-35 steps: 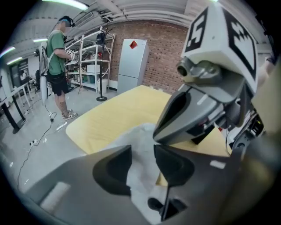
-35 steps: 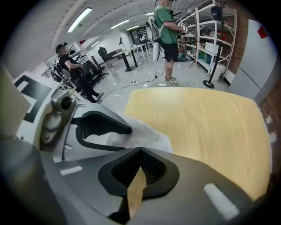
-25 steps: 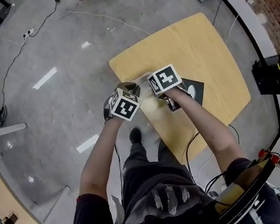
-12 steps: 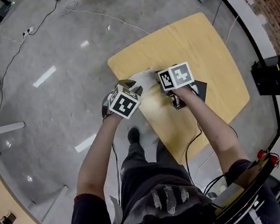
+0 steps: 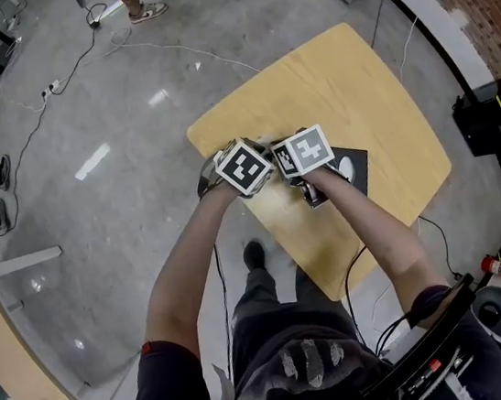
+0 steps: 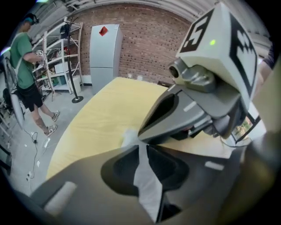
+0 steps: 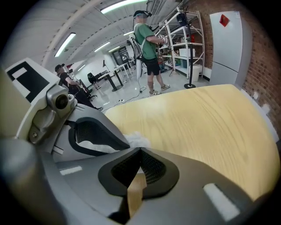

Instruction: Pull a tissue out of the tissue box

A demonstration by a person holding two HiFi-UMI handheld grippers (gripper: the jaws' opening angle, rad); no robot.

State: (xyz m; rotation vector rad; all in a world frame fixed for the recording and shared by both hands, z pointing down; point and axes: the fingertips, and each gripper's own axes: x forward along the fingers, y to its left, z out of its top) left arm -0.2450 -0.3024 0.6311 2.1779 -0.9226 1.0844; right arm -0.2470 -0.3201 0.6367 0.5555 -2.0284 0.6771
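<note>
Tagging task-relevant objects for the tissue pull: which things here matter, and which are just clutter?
Job:
tissue, pinched in the left gripper, whose jaws have just been closing
black tissue box
wooden table

Lying about:
floor cables
black case
white cabinet
shelving rack

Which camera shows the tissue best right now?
Left gripper view: the tissue runs as a white strip between the left gripper's jaws, which have just closed further on it. Right gripper view catches only a tuft; head view hides it behind the marker cubes.
</note>
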